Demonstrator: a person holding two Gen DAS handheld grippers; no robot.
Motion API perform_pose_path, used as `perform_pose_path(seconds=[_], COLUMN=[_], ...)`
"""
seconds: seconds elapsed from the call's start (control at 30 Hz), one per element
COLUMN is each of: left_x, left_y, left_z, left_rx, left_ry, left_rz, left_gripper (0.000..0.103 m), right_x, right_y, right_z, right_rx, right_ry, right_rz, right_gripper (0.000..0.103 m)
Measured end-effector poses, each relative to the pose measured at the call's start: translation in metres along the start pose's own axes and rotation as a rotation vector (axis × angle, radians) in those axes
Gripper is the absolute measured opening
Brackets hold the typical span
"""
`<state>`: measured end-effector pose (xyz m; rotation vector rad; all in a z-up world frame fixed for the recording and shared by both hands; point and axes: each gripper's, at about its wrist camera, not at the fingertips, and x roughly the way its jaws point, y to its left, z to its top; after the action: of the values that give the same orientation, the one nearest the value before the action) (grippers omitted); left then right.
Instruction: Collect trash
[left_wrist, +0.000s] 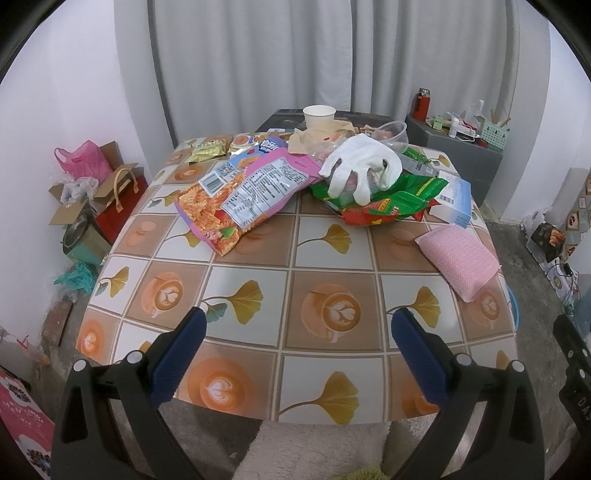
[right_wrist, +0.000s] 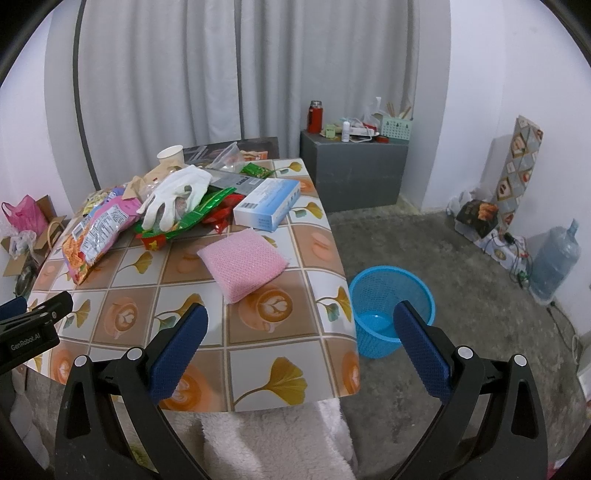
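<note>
While you held both grippers back at the near edge of the tabletop (left_wrist: 258, 325), the left gripper (left_wrist: 297, 339) and right gripper (right_wrist: 301, 336) stood spread and empty. Wrappers (left_wrist: 243, 192), a white glove (left_wrist: 360, 166) and a box (right_wrist: 267, 203) lay heaped at the far side, well apart from you. The blue basket (right_wrist: 391, 310) sat on the floor just beside the tabletop's right edge, probably so trash could drop straight in.

The counter's (left_wrist: 288, 325) near half lay bare and passable. Beyond the pink sponge (right_wrist: 242, 262), heaped snack bags (left_wrist: 243, 195), a white glove (left_wrist: 360, 166) and a blue box (right_wrist: 267, 203) blocked the far half.
</note>
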<state>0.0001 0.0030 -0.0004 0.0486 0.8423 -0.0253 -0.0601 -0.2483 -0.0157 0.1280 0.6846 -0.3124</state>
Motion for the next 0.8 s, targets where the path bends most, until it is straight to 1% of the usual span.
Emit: perform_pose_path(seconds=[0.17,0.33,0.5,0.67,0.8], left_x=[0.003,0.016,0.032,0.044,0.056], left_y=[0.002,0.005,0.011,0.012,0.011], left_z=[0.000,0.002,0.003,0.012,0.024], left_rx=[0.003,0.014,0.030,0.044,0.066], left_ry=[0.003,0.029,0.036,0.028,0.010], left_rz=[0.004,0.006,0.003,-0.030,-0.085], left_gripper=[0.099,0.099,0.099,0.099,0.099], right_x=[0.002,0.004,0.014,0.025,0.035], right_y=[-0.001,0.010,0.008,0.003,-0.001], right_z=[-0.003,0.007,0.016,0.023,0.032], right_rx=[0.005,0.017,0.009,-0.007,-0.012], right_ry=[-0.004,-0.010,-0.019,-0.021,-0.016], right_rz=[0.006,0.027,0.045,0.054,0.060], right_gripper=[0.096,0.096,0.096,0.096,0.096])
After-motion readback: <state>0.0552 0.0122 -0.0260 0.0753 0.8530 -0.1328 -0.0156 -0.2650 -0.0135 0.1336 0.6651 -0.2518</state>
